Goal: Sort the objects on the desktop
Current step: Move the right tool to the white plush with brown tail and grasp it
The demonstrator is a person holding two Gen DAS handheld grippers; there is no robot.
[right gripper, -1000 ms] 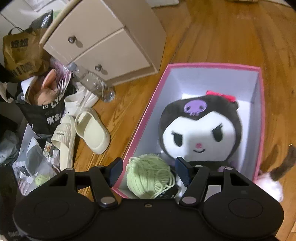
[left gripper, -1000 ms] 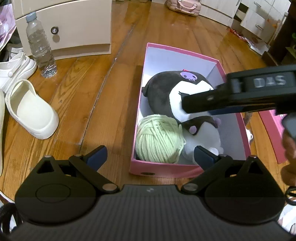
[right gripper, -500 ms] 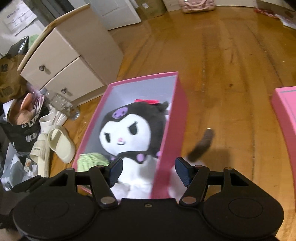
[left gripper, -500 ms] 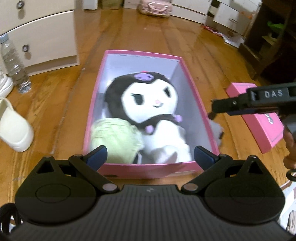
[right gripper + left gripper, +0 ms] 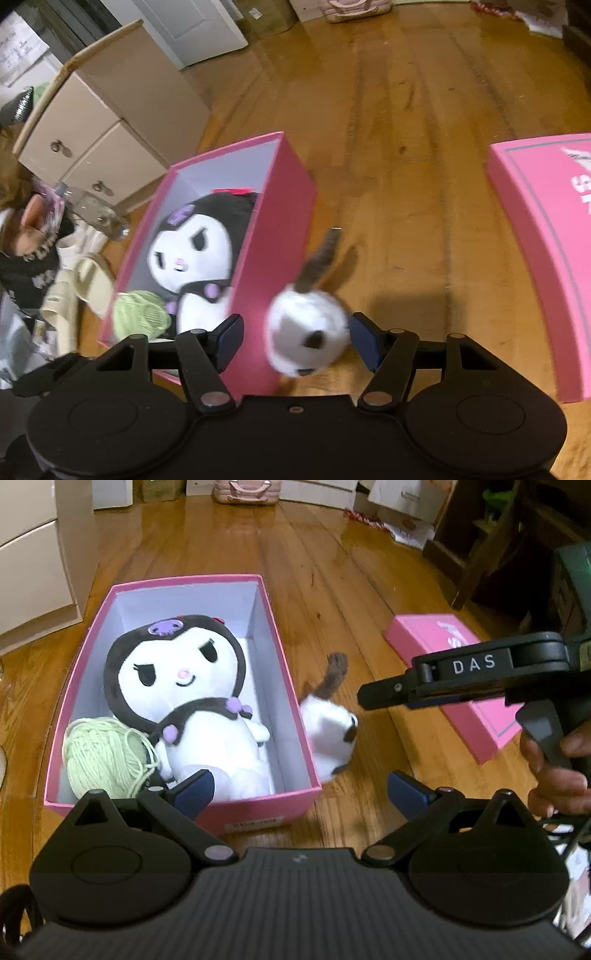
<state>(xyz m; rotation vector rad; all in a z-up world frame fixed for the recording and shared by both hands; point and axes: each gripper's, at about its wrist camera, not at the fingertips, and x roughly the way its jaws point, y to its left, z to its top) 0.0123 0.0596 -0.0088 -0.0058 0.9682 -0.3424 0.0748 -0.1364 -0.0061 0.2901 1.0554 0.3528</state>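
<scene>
An open pink box [image 5: 286,653] [image 5: 280,236] on the wooden floor holds a black-and-white plush doll [image 5: 184,686] [image 5: 199,254] and a ball of green yarn [image 5: 103,757] [image 5: 138,314]. A small white-and-brown plush cat [image 5: 330,731] [image 5: 308,332] lies on the floor against the box's right side. My right gripper [image 5: 295,341] is open, with its fingers on either side of the cat and apart from it. It shows from the side in the left wrist view [image 5: 369,698]. My left gripper [image 5: 301,794] is open and empty over the box's near right corner.
The pink box lid [image 5: 461,679] [image 5: 550,236] lies on the floor to the right. A cream drawer cabinet [image 5: 96,140], a water bottle [image 5: 92,214], slippers [image 5: 92,284] and bags stand to the left. A dark furniture leg [image 5: 480,565] is at the far right.
Both grippers have swung to the right, away from the box's inside. The right gripper has come down over the small plush cat beside the box, which now lies between its open fingers.
</scene>
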